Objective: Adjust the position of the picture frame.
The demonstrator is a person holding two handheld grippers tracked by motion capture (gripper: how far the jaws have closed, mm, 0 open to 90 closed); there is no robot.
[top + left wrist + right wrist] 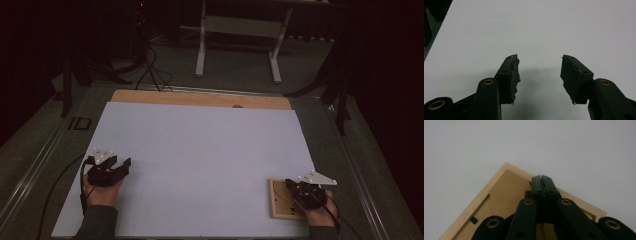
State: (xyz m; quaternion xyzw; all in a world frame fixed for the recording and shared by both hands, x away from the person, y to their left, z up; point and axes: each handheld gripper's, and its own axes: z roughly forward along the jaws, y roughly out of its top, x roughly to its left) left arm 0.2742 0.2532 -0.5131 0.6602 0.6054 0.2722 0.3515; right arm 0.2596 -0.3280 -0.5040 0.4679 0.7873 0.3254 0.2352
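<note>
- Both forearms of the person come in from the near edge of the high view, each hand holding a black gripper over the white tabletop [200, 145].
- At the near left, the left gripper [111, 169] rests low over the white surface, with its grey three-cornered plate on top.
- Its jaws stand wide open, with bare white surface between them, as the left gripper view shows; the left gripper [540, 72] holds nothing, and the pads [514, 75] look worn and ragged at the edges.
- At the near right, the right gripper [305, 192] is over a flat wooden board [280, 200], which lies on the tabletop close to its near right corner.
- In the right gripper view, the right gripper [541, 178] has its jaws pressed together, and the tips are above the far corner of the wooden board [504, 195]; I cannot tell if something thin is between them.
- This board has a raised lighter frame around a darker inner panel, with a small dark notch in the frame.
- Beyond the far edge of the white surface, a strip of brown wood [200, 98] is visible.
</note>
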